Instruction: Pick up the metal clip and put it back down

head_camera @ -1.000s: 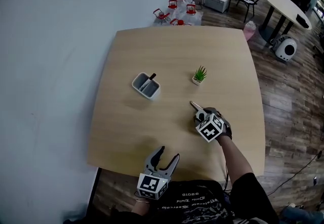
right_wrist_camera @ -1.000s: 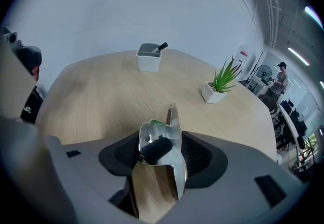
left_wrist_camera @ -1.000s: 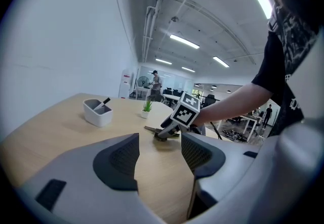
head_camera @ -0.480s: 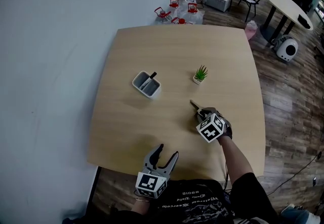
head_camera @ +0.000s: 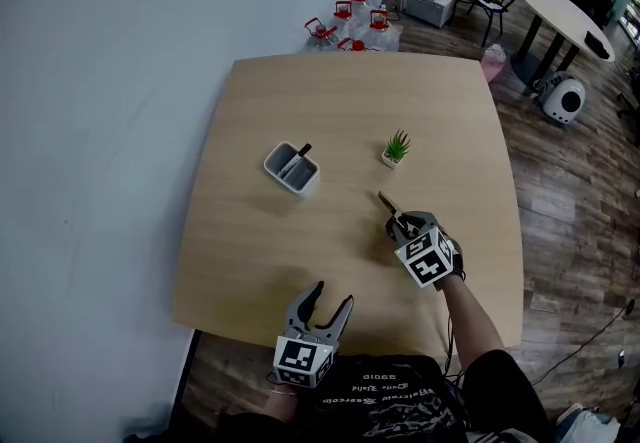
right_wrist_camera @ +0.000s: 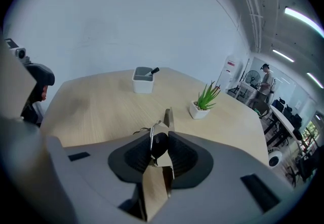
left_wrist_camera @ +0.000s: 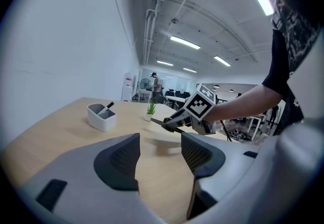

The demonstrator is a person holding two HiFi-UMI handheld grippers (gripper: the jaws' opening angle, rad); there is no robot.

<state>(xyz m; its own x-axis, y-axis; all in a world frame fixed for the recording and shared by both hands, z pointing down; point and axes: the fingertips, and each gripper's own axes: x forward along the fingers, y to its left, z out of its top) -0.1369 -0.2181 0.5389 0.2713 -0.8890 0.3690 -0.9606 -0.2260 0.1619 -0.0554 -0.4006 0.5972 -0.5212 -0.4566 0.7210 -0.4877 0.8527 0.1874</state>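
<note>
1. The right gripper, right of centre in the head view, is gripping the metal clip. Its jaws have just been closing and are pressing on the clip from both sides, only partly drawn together.
2. In the right gripper view, the clip is sitting between the dark pads, with its metal tip sticking out past them.
3. In the left gripper view, the clip is hanging clear of the table, and a shadow is lying beneath it.
4. The left gripper is hovering over the table's near edge at the bottom of the head view. Its jaws are standing wide apart and are holding nothing.
5. A grey cup with a pen in it is standing up and to the left of the clip.
6. A small potted plant is sitting near the clip, just above it in the frame.
</note>
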